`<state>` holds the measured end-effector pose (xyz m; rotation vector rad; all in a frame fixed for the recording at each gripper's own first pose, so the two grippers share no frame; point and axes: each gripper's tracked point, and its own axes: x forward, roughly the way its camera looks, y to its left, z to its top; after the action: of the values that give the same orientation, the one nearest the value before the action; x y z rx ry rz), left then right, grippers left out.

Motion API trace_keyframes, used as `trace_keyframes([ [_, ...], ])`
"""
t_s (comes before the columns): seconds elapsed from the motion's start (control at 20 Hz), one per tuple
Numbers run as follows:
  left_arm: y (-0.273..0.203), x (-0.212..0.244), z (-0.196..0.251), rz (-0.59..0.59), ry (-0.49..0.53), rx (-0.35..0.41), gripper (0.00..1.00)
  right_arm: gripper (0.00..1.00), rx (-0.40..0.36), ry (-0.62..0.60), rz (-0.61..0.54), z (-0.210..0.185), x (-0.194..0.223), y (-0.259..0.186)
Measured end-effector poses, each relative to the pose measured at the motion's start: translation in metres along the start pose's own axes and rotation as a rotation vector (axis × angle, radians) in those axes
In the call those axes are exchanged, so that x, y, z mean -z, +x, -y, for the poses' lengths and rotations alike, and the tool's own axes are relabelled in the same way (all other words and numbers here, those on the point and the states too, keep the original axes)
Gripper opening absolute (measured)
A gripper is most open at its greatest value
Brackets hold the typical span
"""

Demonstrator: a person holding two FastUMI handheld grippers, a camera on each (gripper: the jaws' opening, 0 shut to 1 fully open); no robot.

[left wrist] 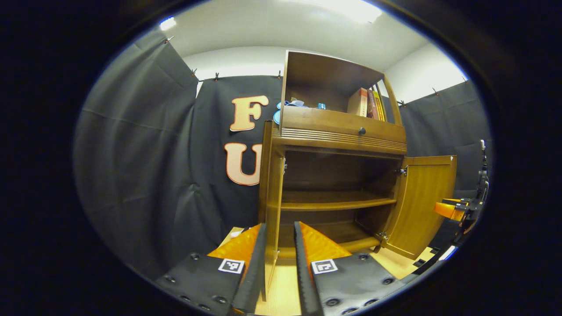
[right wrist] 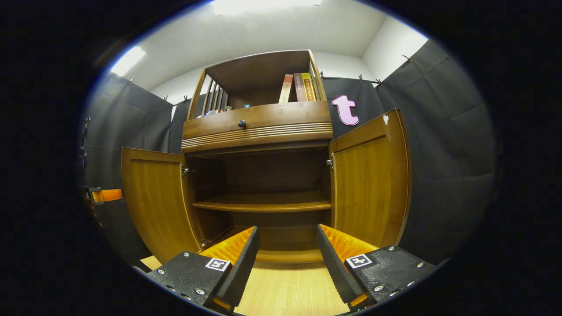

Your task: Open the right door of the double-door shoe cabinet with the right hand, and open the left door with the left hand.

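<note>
The wooden shoe cabinet (right wrist: 257,125) stands with both lower doors swung wide. In the right gripper view, the left door (right wrist: 153,202) and the right door (right wrist: 371,184) flank the bare inner shelf (right wrist: 263,202). My right gripper (right wrist: 286,228) is open in front of the cabinet's middle, holding nothing. In the left gripper view the left door (left wrist: 273,197) shows edge-on, and its lower edge runs between the fingers of my left gripper (left wrist: 280,226). The left finger lies against it; a gap shows on the right-finger side. The right door (left wrist: 423,202) hangs open beyond.
A drawer with a dark knob (right wrist: 241,123) sits above the doors. Books (right wrist: 300,87) stand on the top shelf, with blue items (left wrist: 290,104) at its other end. Light wooden flooring (right wrist: 290,289) lies before the cabinet. The other gripper (left wrist: 456,210) hovers at the far right.
</note>
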<state>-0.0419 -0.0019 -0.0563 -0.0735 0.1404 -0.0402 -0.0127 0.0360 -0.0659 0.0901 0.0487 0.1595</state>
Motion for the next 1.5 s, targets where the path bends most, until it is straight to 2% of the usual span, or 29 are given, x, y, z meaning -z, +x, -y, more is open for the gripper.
trace_keyframes([
  [0.2,0.01,-0.01,0.018,0.01,-0.028,0.003,0.79,0.81,0.015,-0.023,0.021,0.008,-0.021,-0.008],
  [0.35,0.021,-0.015,0.024,0.026,-0.013,0.002,0.96,0.81,0.028,-0.02,0.027,0.015,-0.027,-0.006],
  [0.9,0.077,-0.014,0.067,0.023,0.048,0.081,0.96,0.81,0.058,-0.02,0.011,0.026,-0.013,0.039],
  [1.15,0.1,-0.01,0.067,0.013,0.046,0.076,0.96,0.81,0.051,-0.026,0.003,0.017,0.002,0.066],
  [1.4,0.113,-0.012,0.062,0.038,0.063,0.058,0.98,0.81,0.059,-0.009,-0.016,0.024,0.016,0.084],
  [1.5,0.117,-0.008,0.063,0.029,0.056,0.062,0.96,0.81,0.062,-0.009,-0.014,0.026,0.019,0.089],
])
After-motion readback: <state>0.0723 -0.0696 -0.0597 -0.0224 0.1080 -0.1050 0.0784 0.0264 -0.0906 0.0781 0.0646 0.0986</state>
